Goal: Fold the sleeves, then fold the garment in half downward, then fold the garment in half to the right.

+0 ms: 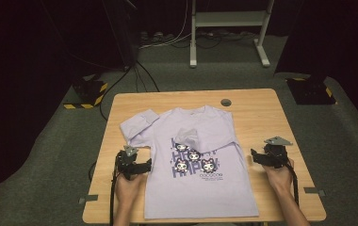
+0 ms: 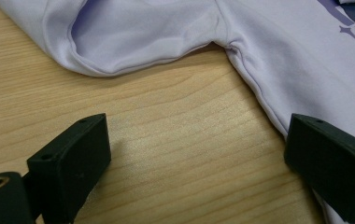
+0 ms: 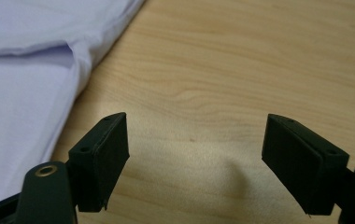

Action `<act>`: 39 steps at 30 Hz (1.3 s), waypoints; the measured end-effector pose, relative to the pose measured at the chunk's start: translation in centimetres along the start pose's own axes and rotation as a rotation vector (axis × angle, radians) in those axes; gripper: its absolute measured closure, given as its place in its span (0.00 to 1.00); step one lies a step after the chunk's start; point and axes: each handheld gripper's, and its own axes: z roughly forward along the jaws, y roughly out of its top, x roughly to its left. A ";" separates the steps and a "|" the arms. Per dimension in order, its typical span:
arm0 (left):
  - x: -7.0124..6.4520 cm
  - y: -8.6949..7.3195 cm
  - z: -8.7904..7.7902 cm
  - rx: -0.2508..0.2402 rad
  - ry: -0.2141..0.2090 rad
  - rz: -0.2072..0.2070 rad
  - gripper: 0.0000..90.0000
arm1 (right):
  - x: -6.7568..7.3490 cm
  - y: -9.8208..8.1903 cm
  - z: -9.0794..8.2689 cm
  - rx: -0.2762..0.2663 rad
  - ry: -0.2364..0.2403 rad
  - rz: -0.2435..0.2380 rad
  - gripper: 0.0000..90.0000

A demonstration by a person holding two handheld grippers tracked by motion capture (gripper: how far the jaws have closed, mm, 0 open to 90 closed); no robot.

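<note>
A lilac long-sleeved shirt (image 1: 200, 160) with a cartoon print lies face up on the wooden table (image 1: 262, 117). Its right sleeve is folded across the chest; its left sleeve (image 1: 137, 125) sticks out to the left. My left gripper (image 1: 140, 165) hovers low at the shirt's left side seam (image 2: 259, 93), open, with bare wood between its jaws and its right jaw over the shirt's edge. My right gripper (image 1: 253, 156) is just off the shirt's right edge (image 3: 80, 79), open over bare wood, holding nothing.
A small grey round cap (image 1: 226, 102) sits in the table's far edge. Grey carpet surrounds the table, with cables and a white stand's legs (image 1: 229, 33) beyond it. Yellow-black striped bases (image 1: 88, 94) stand at both far corners.
</note>
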 end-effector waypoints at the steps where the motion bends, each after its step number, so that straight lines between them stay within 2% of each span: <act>1: 0.0 0.0 0.0 0.000 0.000 0.000 0.08 | 0.0 -0.2 0.3 0.012 -0.001 -0.004 0.24; 2: 0.0 0.0 0.0 0.000 0.001 0.000 0.08 | 0.1 -0.5 0.6 0.024 -0.008 -0.008 0.23; 4: 0.0 0.0 0.0 0.000 0.001 0.000 0.08 | -0.2 -0.9 0.7 0.010 0.018 0.037 0.23; 7: 0.0 0.0 0.0 0.000 0.001 -0.001 0.08 | -0.6 -0.9 0.8 0.020 0.033 0.064 0.22; 19: 0.1 0.1 0.1 0.001 -0.003 0.000 0.08 | -0.8 -0.8 1.0 0.025 0.034 0.059 0.19; 26: 0.0 0.4 0.4 0.013 0.002 -0.003 0.03 | -0.7 -0.8 1.0 0.026 0.038 0.056 0.18; 30: 0.2 0.6 0.3 -0.029 -0.038 -0.044 0.03 | -0.7 -0.8 1.0 0.027 0.042 0.055 0.17; 34: -0.2 1.2 -0.1 -0.068 -0.058 -0.036 0.04 | -0.7 -0.8 1.0 0.027 0.044 0.052 0.17; 39: -1.2 3.3 0.0 -0.091 -0.077 -0.007 0.05 | -0.7 -0.8 1.0 0.028 0.045 0.052 0.17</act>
